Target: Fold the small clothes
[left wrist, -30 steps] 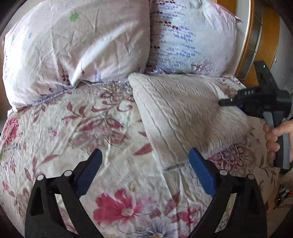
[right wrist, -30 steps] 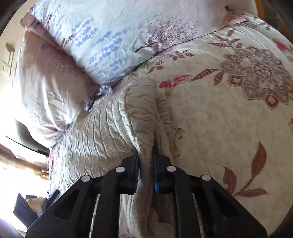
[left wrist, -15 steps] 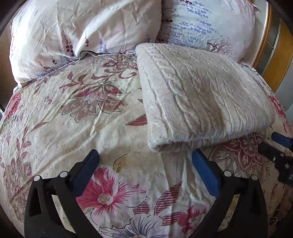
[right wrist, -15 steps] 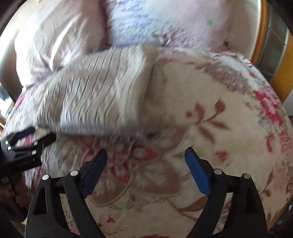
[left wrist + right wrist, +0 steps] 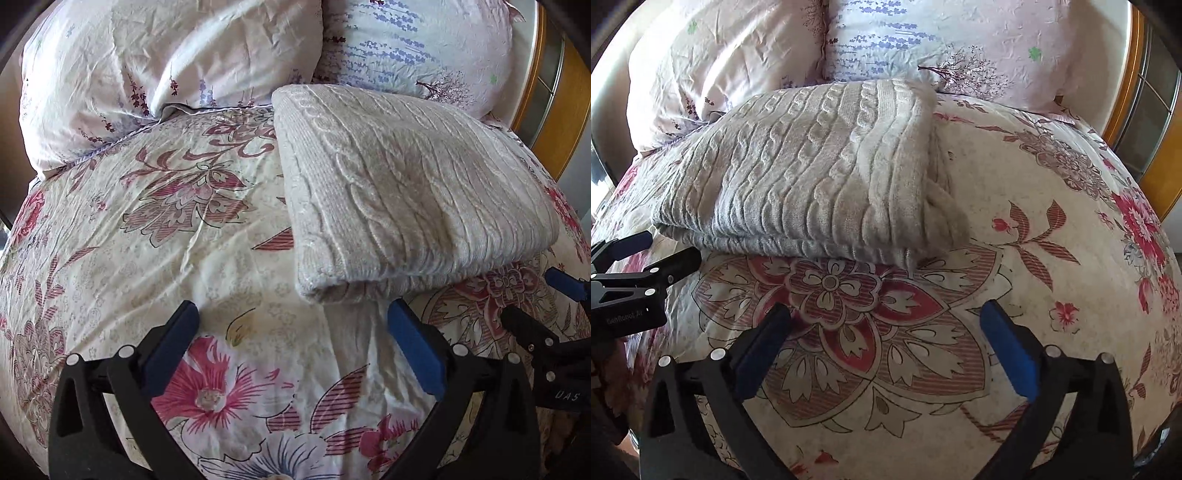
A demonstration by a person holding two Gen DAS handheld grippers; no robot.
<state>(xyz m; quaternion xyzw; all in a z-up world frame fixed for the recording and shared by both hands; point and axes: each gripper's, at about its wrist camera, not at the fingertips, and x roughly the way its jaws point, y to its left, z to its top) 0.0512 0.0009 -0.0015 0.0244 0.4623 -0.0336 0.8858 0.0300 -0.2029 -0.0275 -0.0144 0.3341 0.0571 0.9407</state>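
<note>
A cream cable-knit sweater [image 5: 406,192] lies folded into a thick rectangle on the floral bedspread [image 5: 166,240], near the pillows. It also shows in the right wrist view [image 5: 812,177], with a loose bit of fabric bulging at its right front corner. My left gripper [image 5: 291,343] is open and empty, held just in front of the sweater's near left corner. My right gripper [image 5: 886,343] is open and empty, held back from the sweater's front edge. Each gripper shows at the edge of the other's view: the right one [image 5: 535,306] and the left one [image 5: 646,254].
Two pale floral pillows [image 5: 166,62] [image 5: 424,40] lean at the head of the bed behind the sweater. A wooden bed frame or cabinet edge [image 5: 1145,110] stands at the right. The bedspread [image 5: 1034,258] lies open to the right of the sweater.
My right gripper has let go of the sweater's edge, opened, and pulled back toward the front. My left gripper has drawn back a little. The sweater now lies flat, folded.
</note>
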